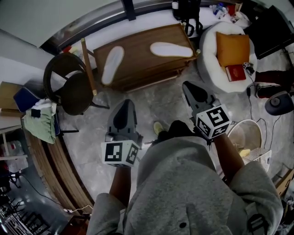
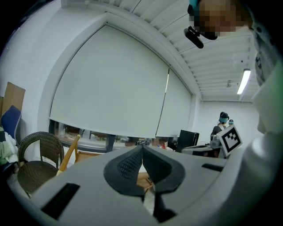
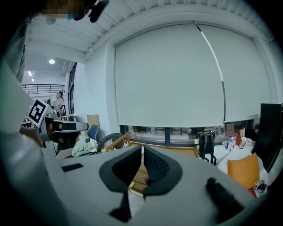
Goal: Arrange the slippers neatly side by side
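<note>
Two white slippers lie apart on a low wooden table [image 1: 138, 69] in the head view. The left slipper [image 1: 112, 64] points diagonally; the right slipper [image 1: 171, 49] lies almost crosswise near the far right corner. My left gripper [image 1: 124, 110] is held over the floor in front of the table, shut and empty. My right gripper [image 1: 192, 91] hovers near the table's right end, also shut with nothing in it. In the left gripper view the pads [image 2: 142, 152] meet; the right gripper view shows its pads [image 3: 142, 152] closed too. Neither gripper view shows the slippers.
A wicker chair [image 1: 69, 87] stands left of the table with a wooden pole [image 1: 89, 66] leaning by it. A white round seat [image 1: 229, 55] with an orange cushion and a red book stands at the right. A black bag [image 1: 188, 13] sits behind the table. A wire basket [image 1: 248, 137] is right of me.
</note>
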`<state>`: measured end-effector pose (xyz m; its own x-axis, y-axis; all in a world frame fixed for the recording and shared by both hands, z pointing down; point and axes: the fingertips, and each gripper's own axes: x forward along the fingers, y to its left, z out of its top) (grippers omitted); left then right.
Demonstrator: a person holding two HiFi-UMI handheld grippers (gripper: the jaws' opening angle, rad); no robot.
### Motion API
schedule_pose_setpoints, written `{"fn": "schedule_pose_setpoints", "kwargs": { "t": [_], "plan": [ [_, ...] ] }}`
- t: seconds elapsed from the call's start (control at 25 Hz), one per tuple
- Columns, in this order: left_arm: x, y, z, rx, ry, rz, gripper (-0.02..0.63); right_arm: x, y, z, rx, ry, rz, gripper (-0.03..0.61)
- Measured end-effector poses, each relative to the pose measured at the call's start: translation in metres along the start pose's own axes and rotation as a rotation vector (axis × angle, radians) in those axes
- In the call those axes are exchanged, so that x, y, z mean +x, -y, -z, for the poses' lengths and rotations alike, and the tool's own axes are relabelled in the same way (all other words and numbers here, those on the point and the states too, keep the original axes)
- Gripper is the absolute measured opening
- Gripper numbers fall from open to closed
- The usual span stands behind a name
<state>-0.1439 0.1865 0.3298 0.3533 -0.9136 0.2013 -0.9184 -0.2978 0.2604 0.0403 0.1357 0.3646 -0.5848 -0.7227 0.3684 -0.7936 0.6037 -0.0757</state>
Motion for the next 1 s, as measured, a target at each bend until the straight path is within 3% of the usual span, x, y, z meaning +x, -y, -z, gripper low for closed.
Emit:
{"fn": "schedule_pose_setpoints", "kwargs": {
  "t": [0.6,1.0],
  "plan": [
    [0.016,-0.021,-0.013,0.012,0.031,-0.017,0.015,0.026,0.014,-0.013,-0.08,-0.012,-0.002,0.034],
    [0.084,-0.04,-0.017,0.002,-0.01,-0.041,0.015,0.083,0.065,-0.008,-0.125,-0.084,-0.02,0.034]
  ]
}}
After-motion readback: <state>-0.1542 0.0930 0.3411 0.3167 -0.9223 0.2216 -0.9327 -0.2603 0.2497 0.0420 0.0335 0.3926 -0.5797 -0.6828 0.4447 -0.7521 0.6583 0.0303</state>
